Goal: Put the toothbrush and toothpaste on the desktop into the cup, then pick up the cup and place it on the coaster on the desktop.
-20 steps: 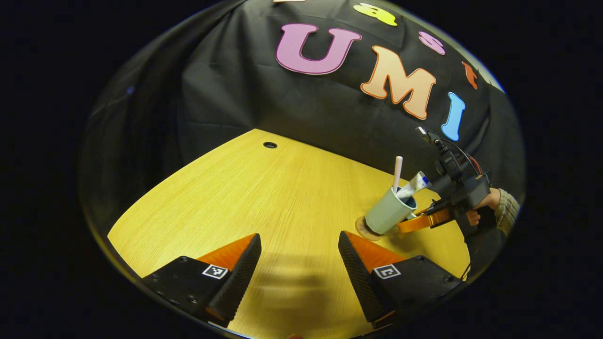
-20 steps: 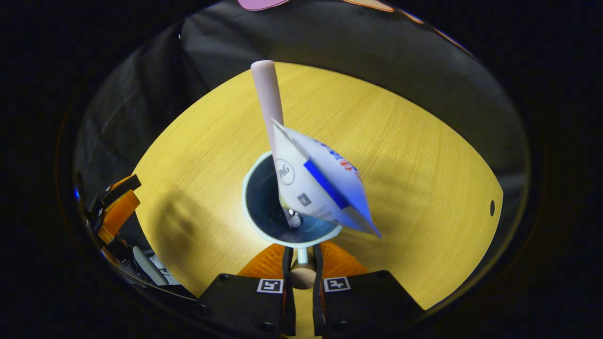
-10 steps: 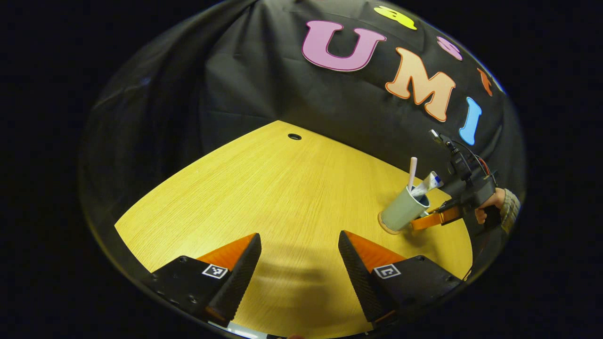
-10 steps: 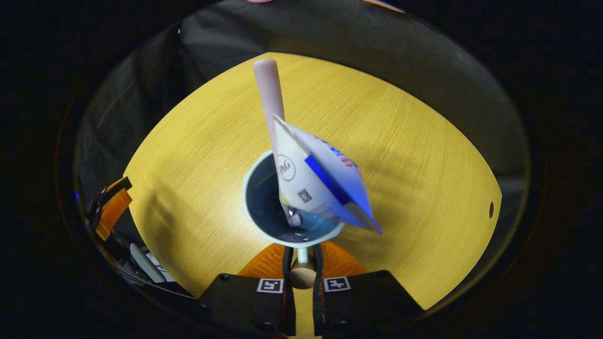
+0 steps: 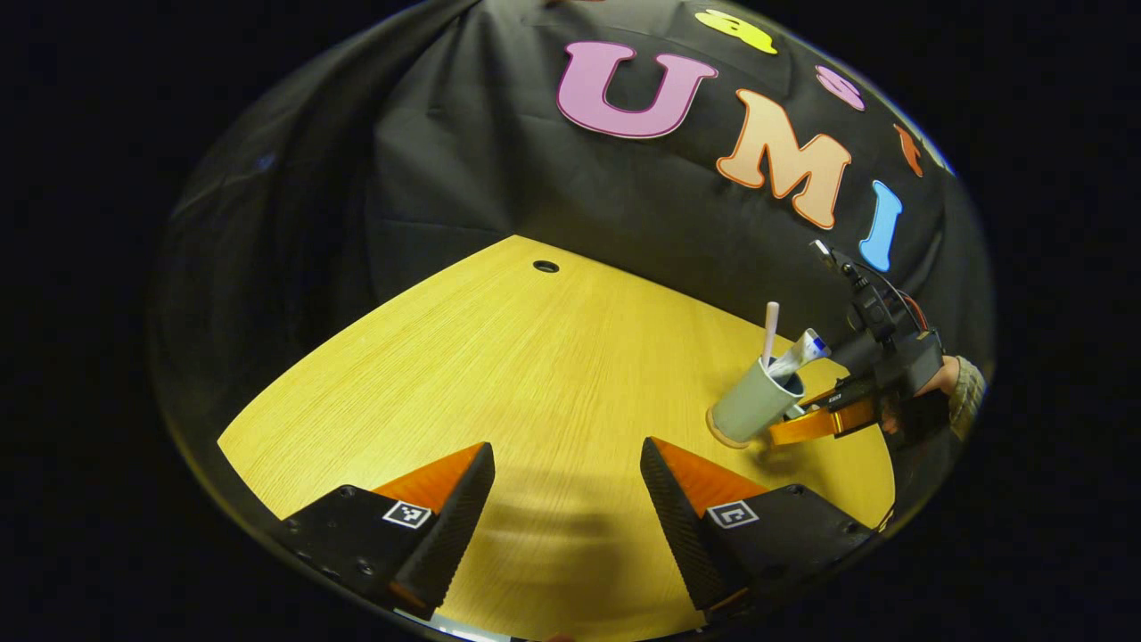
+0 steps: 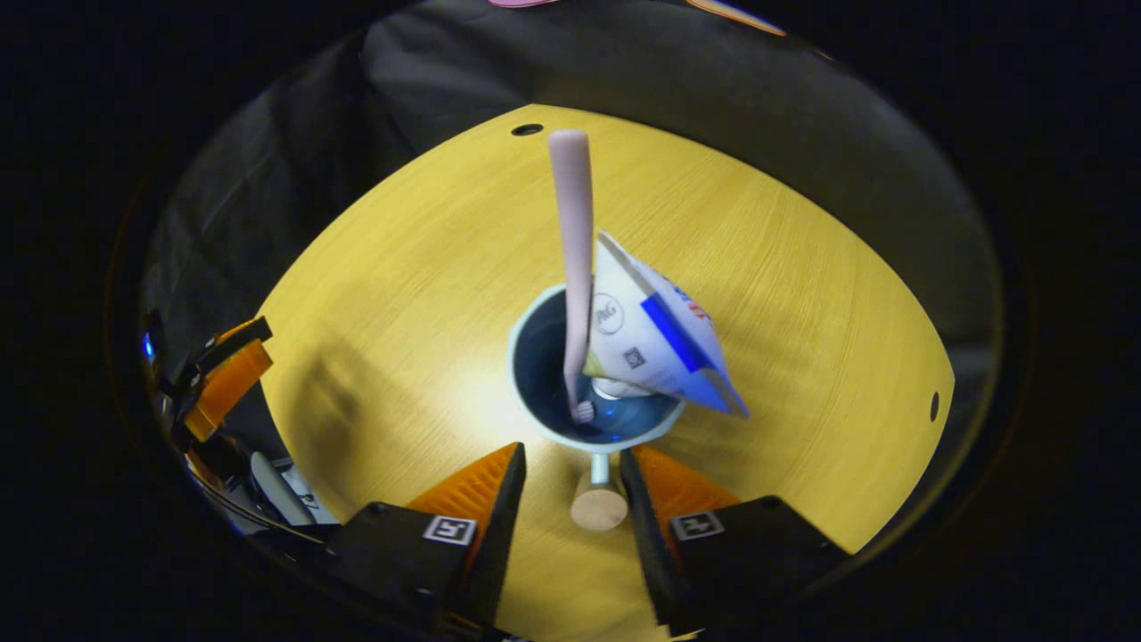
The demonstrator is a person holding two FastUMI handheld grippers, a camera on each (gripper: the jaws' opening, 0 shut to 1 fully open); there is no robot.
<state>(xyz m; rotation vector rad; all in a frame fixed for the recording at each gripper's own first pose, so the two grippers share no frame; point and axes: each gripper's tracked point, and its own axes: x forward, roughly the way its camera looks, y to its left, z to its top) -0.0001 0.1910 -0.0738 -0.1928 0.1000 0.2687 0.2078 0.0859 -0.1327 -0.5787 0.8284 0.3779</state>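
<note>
Our right gripper [image 6: 566,468] stands apart astride the handle of the cup [image 6: 595,428], which sits upright on the coaster [image 5: 724,438] with toothbrush [image 6: 575,250] and toothpaste [image 6: 655,343] inside, so we judge withdrawal runs straight back; our left gripper [image 5: 566,481] hangs apart, far left.

On the desktop [image 6: 374,294] there is one cup [image 6: 535,357] holding one toothbrush [image 6: 573,232] and one toothpaste tube [image 6: 660,334], one round coaster [image 6: 598,509] under it, two cable holes, one near the far edge [image 6: 527,130] and one at the right edge [image 6: 933,406], and two grippers [image 5: 565,499] [image 6: 570,508].
</note>
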